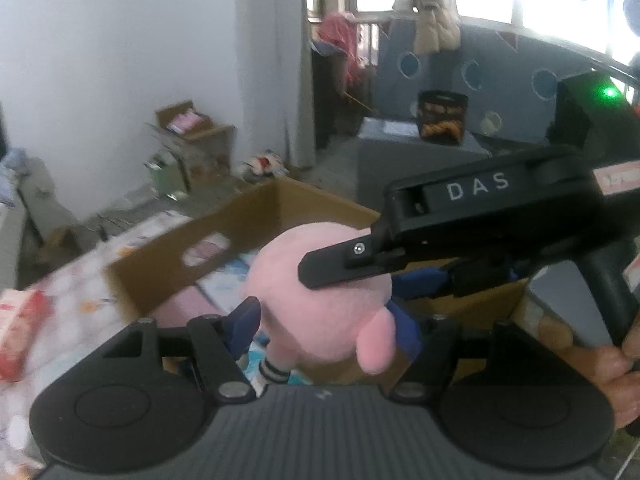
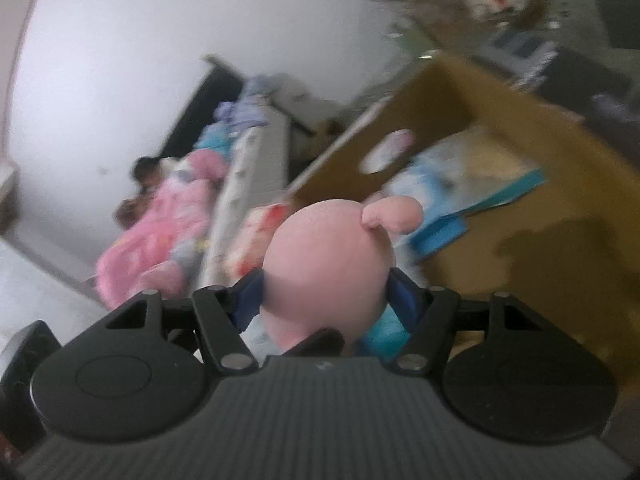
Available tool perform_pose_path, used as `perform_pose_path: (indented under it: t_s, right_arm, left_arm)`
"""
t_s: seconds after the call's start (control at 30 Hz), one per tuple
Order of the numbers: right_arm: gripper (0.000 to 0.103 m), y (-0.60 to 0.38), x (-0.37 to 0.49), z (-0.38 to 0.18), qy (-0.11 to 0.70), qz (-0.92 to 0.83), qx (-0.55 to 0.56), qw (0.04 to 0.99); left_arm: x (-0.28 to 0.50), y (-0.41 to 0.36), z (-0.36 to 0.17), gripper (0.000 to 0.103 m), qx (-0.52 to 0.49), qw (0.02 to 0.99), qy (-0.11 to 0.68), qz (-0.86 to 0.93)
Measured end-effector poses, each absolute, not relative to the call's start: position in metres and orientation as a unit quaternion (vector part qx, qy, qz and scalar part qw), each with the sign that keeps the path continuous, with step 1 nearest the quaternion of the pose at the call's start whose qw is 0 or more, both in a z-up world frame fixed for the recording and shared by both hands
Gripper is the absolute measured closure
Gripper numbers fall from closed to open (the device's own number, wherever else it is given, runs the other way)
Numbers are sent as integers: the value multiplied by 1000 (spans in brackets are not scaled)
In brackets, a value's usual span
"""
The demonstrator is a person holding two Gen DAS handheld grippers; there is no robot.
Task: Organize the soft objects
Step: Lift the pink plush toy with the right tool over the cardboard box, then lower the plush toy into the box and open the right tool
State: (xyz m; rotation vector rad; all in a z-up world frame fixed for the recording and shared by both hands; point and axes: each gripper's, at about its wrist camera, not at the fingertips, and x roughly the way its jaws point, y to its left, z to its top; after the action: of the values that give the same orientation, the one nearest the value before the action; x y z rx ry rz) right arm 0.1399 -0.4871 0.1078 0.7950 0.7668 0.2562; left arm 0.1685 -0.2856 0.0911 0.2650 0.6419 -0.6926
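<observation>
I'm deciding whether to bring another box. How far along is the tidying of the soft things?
Done: the cardboard box already holds some blue and pink items, too blurred to name. In hand: both the left gripper and the right gripper clamp one pink plush toy, close to the box. Left: a pile of pink soft things by the wall.

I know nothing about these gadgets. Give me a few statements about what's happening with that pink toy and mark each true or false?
1. Both hand-held grippers grip the pink plush toy. True: left hand-held gripper, right hand-held gripper.
2. The cardboard box behind the toy is closed. False: it is open on top, with things inside.
3. The toy lies on the floor. False: it is held up in the air.
4. The box has an oval handle hole in its side. True.
</observation>
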Motion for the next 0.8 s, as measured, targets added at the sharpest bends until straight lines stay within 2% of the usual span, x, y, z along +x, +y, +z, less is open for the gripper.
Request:
perform_pose_path:
  t_s: [0.27,0.57,0.8]
  right_arm:
    - [38,-501,174,90,414,60,281,864]
    - [38,-487,208,94,466,-10,133,875]
    - [36,-455,247,72,523,-36,45,850]
  left_arm:
    - [187,-274,75,31,107,877,336,-326]
    - [191,-208,97,31,68,904,323,-272]
    - [182,-150,102,31,23,916,321,-239]
